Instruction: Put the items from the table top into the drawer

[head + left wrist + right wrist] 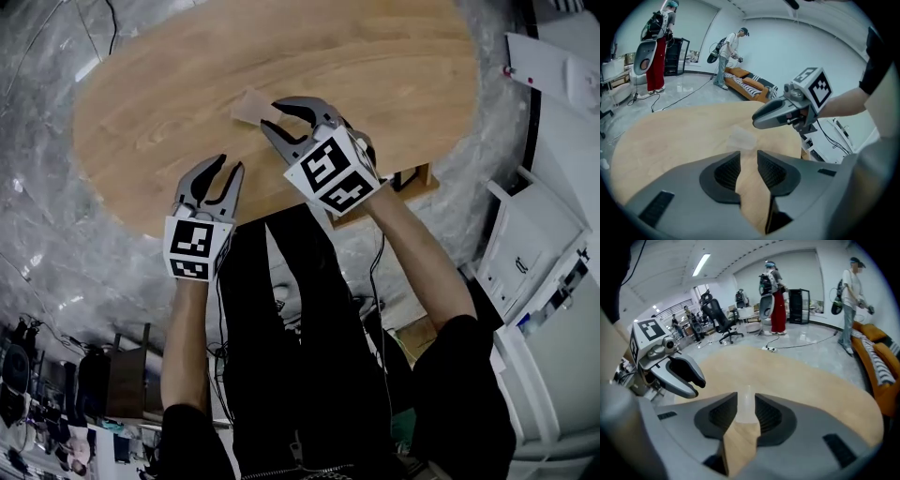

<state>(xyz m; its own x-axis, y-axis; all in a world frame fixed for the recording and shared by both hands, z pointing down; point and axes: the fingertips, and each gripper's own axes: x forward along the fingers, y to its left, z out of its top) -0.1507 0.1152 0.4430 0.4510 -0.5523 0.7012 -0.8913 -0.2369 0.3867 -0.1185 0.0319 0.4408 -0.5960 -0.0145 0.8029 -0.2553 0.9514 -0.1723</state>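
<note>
Open room, glossy grey floor (684,91); two people (730,54) standing, one orange striped sofa (751,87). One oval wooden table (169,103). Two tongs with black-and-white marker cubes (195,246) — left gripper (230,165) jaws apart, empty; right gripper (272,113) jaws apart, unclamped. One clear plastic container (251,105) on the table, at the right jaws' tips.

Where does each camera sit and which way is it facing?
Head view: on the person's head, steeply down at the wooden table; both forearms, left hand-held gripper, right hand-held gripper show.
Left gripper view: on the left hand-held gripper, along its open jaws across the table; right hand-held gripper and forearm show.
Right gripper view: on the right hand-held gripper, toward the translucent item between its open jaws; left hand-held gripper shows.
Shared: all three show the table and item.
</note>
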